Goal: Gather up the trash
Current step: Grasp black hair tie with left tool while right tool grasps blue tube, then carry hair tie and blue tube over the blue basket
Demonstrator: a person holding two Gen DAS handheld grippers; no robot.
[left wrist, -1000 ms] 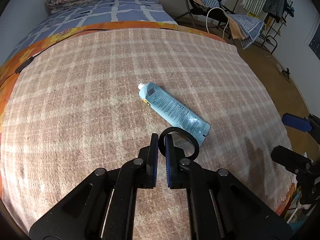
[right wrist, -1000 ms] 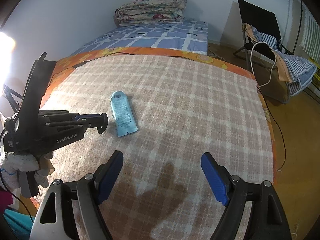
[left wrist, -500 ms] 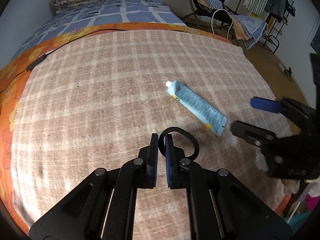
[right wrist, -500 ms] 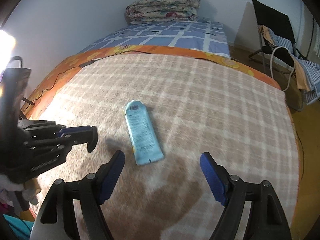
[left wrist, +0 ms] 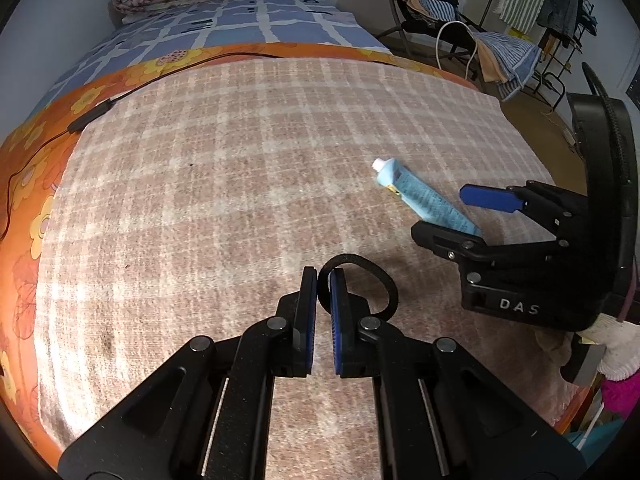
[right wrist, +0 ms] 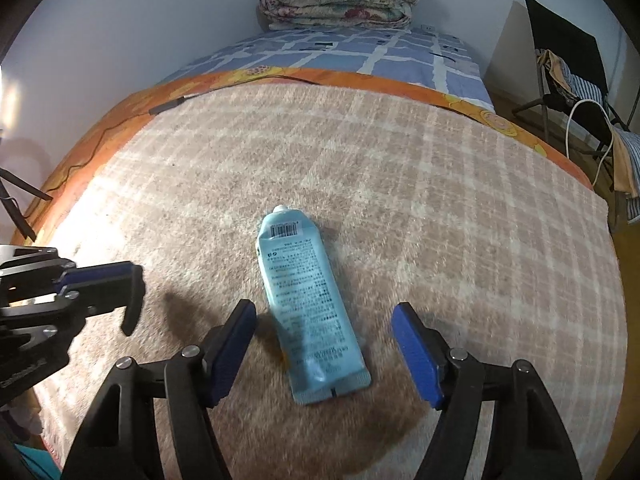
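A light blue tube [right wrist: 308, 296] with a white cap lies flat on the pink checked blanket [right wrist: 460, 220]. My right gripper [right wrist: 324, 316] hangs over its crimped end, one finger on each side. Its jaws are closing and the pads are clear of the tube. In the left wrist view the tube [left wrist: 424, 196] runs in between the right gripper's [left wrist: 444, 214] fingers. My left gripper [left wrist: 323, 280] is shut on a black elastic ring [left wrist: 384, 280], which loops out to the right of the pads. The left gripper [right wrist: 132, 292] sits left of the tube.
The blanket covers an orange flowered sheet [left wrist: 36, 168] with a black cable [left wrist: 88, 116] on it. Behind are a blue checked sheet [right wrist: 360, 52] and a folded quilt [right wrist: 336, 0]. Right of the bed stands a chair with clothes [left wrist: 480, 48].
My right gripper came in low over the tube, which now lies between its narrowing jaws. The left gripper drifted away to the left, still holding the black ring.
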